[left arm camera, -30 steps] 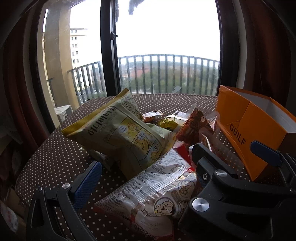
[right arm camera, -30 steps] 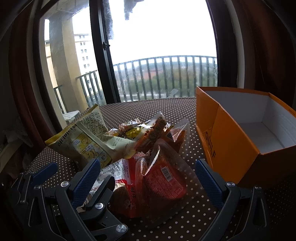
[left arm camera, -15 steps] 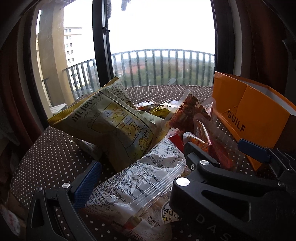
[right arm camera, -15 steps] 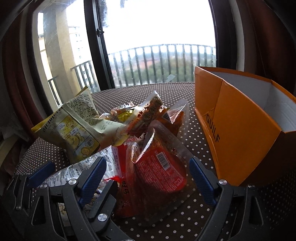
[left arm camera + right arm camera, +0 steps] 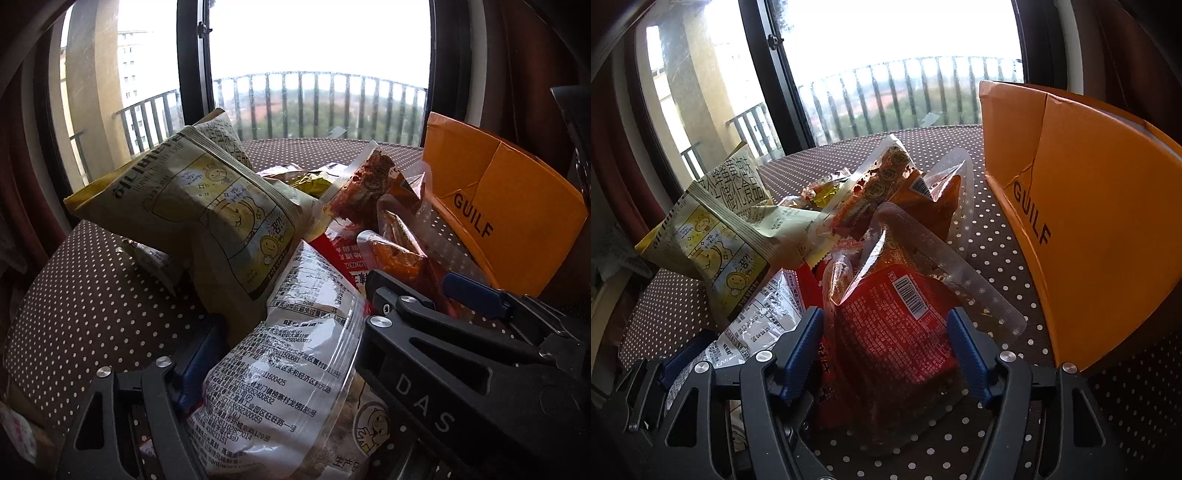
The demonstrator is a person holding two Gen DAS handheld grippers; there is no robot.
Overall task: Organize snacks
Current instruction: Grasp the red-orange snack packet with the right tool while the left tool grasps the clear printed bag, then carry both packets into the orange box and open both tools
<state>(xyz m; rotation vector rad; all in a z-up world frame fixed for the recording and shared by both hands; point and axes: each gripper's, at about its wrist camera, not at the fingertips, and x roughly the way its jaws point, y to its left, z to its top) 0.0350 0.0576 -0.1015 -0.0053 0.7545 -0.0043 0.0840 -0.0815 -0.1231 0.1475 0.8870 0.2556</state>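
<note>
Orange box (image 5: 1100, 236) at right looks unfilled as we close both claws, left gripper (image 5: 273, 373) around the white-print packet (image 5: 280, 376), right gripper (image 5: 886, 354) pinching the red pouch (image 5: 897, 332), pile unsorted.

A heap of snack packets lies on the dotted cloth: a tilted yellow chip bag (image 5: 207, 206) on top, a clear white-printed packet (image 5: 280, 380) in front, a red vacuum pack (image 5: 897, 332), beside an open orange box (image 5: 1089, 206).
</note>
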